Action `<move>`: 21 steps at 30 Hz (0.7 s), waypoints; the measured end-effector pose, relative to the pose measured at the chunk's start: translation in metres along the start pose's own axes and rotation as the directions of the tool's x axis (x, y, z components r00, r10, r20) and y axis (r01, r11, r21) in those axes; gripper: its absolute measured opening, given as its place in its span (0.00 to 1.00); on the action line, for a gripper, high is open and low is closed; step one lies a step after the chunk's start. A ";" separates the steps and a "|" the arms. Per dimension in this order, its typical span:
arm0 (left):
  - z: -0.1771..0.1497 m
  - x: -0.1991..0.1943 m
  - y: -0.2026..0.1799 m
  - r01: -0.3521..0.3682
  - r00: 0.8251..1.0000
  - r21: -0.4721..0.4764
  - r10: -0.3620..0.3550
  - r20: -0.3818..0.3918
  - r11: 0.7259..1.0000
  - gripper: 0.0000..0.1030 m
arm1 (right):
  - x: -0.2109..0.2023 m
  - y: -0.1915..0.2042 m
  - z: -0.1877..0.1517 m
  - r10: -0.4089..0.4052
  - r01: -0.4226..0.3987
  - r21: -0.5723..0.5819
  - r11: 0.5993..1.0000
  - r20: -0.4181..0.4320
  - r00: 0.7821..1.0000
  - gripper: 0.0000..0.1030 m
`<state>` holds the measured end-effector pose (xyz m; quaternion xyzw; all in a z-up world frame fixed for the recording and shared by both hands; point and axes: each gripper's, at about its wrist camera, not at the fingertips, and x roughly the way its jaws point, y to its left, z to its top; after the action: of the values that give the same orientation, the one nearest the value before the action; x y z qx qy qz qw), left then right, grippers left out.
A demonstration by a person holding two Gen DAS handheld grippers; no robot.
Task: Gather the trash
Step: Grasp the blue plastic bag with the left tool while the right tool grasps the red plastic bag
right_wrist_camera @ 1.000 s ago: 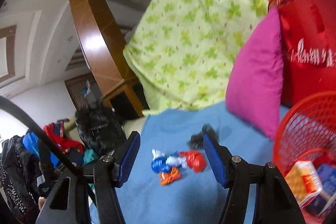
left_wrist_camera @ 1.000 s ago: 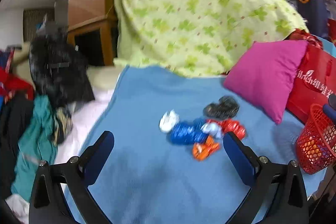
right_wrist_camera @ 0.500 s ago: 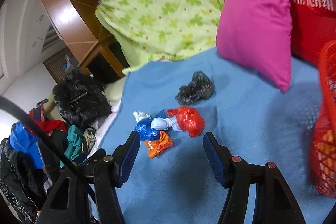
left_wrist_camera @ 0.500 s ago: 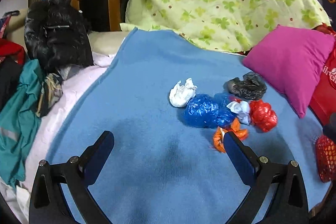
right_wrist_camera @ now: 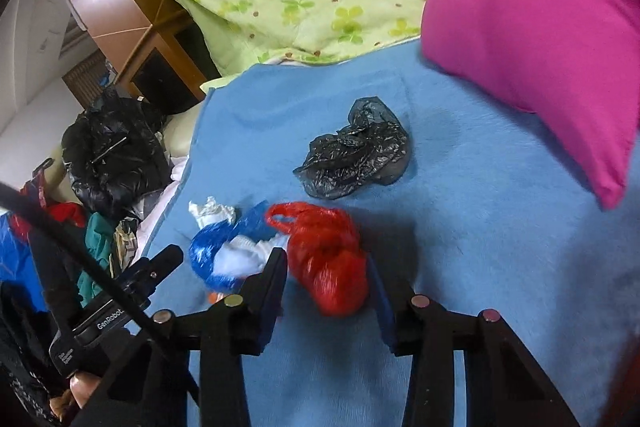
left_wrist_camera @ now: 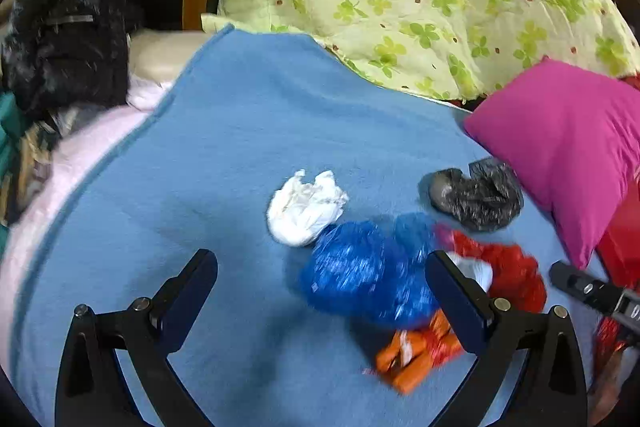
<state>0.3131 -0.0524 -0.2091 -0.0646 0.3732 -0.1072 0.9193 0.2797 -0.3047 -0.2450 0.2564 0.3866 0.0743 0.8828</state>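
A: How far are we with the trash?

B: Not far. We see five bags on the blue blanket (left_wrist_camera: 248,131). None is picked up yet. The basket is not in view now, so we cannot tell what is in it.

A: Where are the bags?

B: All in a heap, near us. The white bag (left_wrist_camera: 305,207) is far left. The blue bag (left_wrist_camera: 360,271) touches it. The red bag (right_wrist_camera: 328,259) is to the right of the blue one. The orange bag (left_wrist_camera: 416,355) is nearest to us. The black bag (right_wrist_camera: 356,151) lies apart, farther off, near the pink pillow (left_wrist_camera: 568,147).

A: What are our grippers doing?

B: Our right gripper (right_wrist_camera: 328,291) is closing. The red bag sits between its jaws. We cannot see the pads press on it yet. Our left gripper (left_wrist_camera: 320,291) is spread wide and holds nothing. The blue bag lies between its fingers.

A: What changed from a second ago?

B: Both grippers came down and closer to the heap. The bags look much bigger now. The red basket was at the right edge then. The right jaws were wider then, too.

A: What is left?

B: We think all five bags still have to go in the basket.
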 end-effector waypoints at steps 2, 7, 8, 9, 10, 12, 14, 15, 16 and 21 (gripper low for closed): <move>0.003 0.012 0.002 0.025 0.999 -0.048 -0.027 -0.033 0.999 0.97 | 0.009 -0.004 0.005 0.017 -0.016 0.034 0.999 -0.013 1.000 0.44; 0.001 0.033 0.001 0.086 0.991 -0.099 -0.095 -0.096 0.991 0.65 | 0.026 -0.003 0.003 0.000 0.001 0.025 1.000 -0.051 0.999 0.47; 0.000 0.034 -0.001 0.109 0.987 -0.108 -0.120 -0.104 0.988 0.61 | 0.029 -0.003 0.002 -0.001 0.002 0.021 1.000 -0.067 0.998 0.47; 0.000 0.033 -0.003 0.115 0.986 -0.101 -0.126 -0.105 0.988 0.58 | 0.032 -0.001 -0.001 -0.004 0.005 0.009 1.000 -0.078 0.997 0.47; -0.001 0.031 -0.006 0.103 0.989 -0.077 -0.111 -0.096 0.992 0.55 | 0.031 0.002 -0.002 -0.013 0.012 -0.006 1.000 -0.071 0.997 0.47; -0.002 0.026 -0.011 0.098 0.991 -0.042 -0.101 -0.084 0.994 0.49 | 0.027 0.007 -0.004 -0.020 0.018 -0.028 0.999 -0.067 0.998 0.42; -0.003 0.022 -0.012 0.100 0.992 -0.023 -0.101 -0.080 0.995 0.46 | 0.022 0.008 -0.008 -0.023 0.022 -0.022 1.000 -0.065 0.998 0.40; -0.003 0.019 -0.013 0.101 0.992 -0.012 -0.101 -0.076 0.995 0.44 | 0.019 0.008 -0.009 -0.025 0.024 -0.021 0.999 -0.064 0.998 0.40; -0.005 0.013 -0.014 0.107 0.992 0.001 -0.107 -0.068 0.994 0.42 | 0.016 0.009 -0.011 -0.026 0.024 -0.022 0.999 -0.064 0.998 0.40; -0.016 -0.030 -0.017 0.088 0.996 0.092 -0.089 0.000 0.992 0.38 | -0.024 0.015 -0.024 0.005 -0.006 -0.037 0.999 -0.034 0.999 0.39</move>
<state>0.2784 -0.0626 -0.1972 -0.0389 0.3628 -0.1648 0.9164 0.2465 -0.2899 -0.2354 0.2400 0.3992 0.0883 0.8805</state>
